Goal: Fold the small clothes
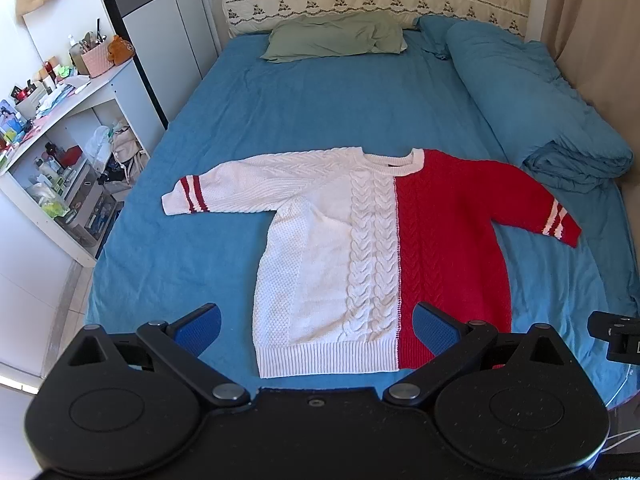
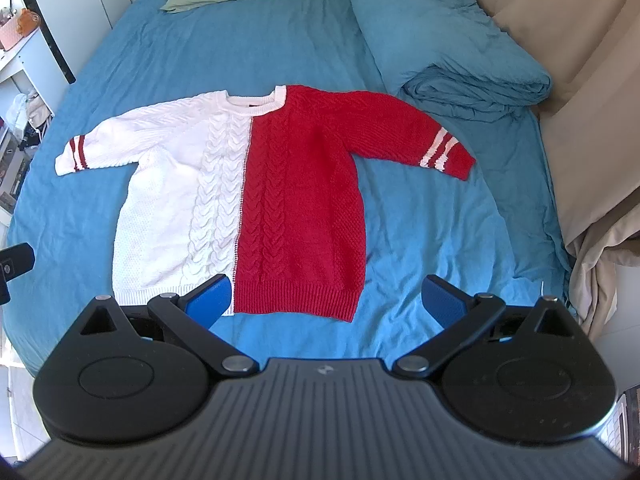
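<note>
A knit sweater (image 1: 360,248), half white and half red, lies flat and face up on the blue bed sheet, both sleeves spread out; it also shows in the right wrist view (image 2: 248,200). My left gripper (image 1: 316,328) is open and empty, held above the hem near the bed's front edge. My right gripper (image 2: 326,300) is open and empty, above the red half of the hem. The right gripper's edge (image 1: 616,336) shows at the far right of the left wrist view. The left gripper's edge (image 2: 14,268) shows at the far left of the right wrist view.
A green pillow (image 1: 336,38) lies at the headboard. A rolled blue duvet (image 1: 532,100) runs along the bed's right side. A white shelf unit (image 1: 60,140) crammed with small items stands left of the bed. A beige curtain (image 2: 580,80) hangs on the right.
</note>
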Available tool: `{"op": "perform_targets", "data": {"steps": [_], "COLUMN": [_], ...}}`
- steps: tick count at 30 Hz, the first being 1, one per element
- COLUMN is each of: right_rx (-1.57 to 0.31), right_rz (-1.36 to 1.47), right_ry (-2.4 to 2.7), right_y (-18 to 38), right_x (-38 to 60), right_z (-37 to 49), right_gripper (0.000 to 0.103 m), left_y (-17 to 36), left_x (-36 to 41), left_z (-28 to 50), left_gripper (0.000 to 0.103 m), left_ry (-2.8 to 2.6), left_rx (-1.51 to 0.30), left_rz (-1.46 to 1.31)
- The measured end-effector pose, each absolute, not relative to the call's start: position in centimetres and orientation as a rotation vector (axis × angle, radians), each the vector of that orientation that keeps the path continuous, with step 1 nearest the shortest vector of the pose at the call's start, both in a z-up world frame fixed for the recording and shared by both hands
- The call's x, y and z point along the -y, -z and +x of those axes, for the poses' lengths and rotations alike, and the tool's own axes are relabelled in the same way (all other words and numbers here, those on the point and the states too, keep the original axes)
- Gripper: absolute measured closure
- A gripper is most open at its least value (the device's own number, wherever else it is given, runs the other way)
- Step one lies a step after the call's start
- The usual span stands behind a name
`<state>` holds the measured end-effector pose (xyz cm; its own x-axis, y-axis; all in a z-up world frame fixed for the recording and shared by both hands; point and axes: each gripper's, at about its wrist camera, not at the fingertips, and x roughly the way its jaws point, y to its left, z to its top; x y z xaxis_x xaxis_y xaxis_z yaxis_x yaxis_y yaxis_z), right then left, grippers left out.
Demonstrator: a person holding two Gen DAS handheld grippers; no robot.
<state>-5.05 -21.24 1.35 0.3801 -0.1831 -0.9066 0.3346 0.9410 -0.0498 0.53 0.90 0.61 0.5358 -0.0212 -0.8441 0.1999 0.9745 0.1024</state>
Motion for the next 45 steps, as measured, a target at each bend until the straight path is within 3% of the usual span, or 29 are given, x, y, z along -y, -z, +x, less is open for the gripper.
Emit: {"op": "perform_targets", "data": {"steps": [15,26,36,45], "right_rx": [-1.122,-1.112,-1.052,-1.034], "right_rz": [0.162,0.324,0.468,0.552], "right_ry": [0.323,0.439,0.545,0.553], "right_y": [-1.9,0.2,6.7,18.3], "right_x": [21.0,27.1,40.9,53.7], "right_z": [-5.6,-4.6,-1.2,6.7], "right_gripper": [0.000,0.000,0.000,0.000], "left_y": [-0.9,1.4,5.8,16.1], "left_x": [-1.4,2.7,12.9,24.7], "left_z": [0.5,6.7,14.5,23.2], "left_gripper": [0.000,0.000,0.000,0.000], "left_ry": [0.133,0.295,0.327,0.287], "left_rx": [-0.996,-0.986,-1.000,-1.024], "left_rz": [0.186,0.172,0.145,0.192]}}
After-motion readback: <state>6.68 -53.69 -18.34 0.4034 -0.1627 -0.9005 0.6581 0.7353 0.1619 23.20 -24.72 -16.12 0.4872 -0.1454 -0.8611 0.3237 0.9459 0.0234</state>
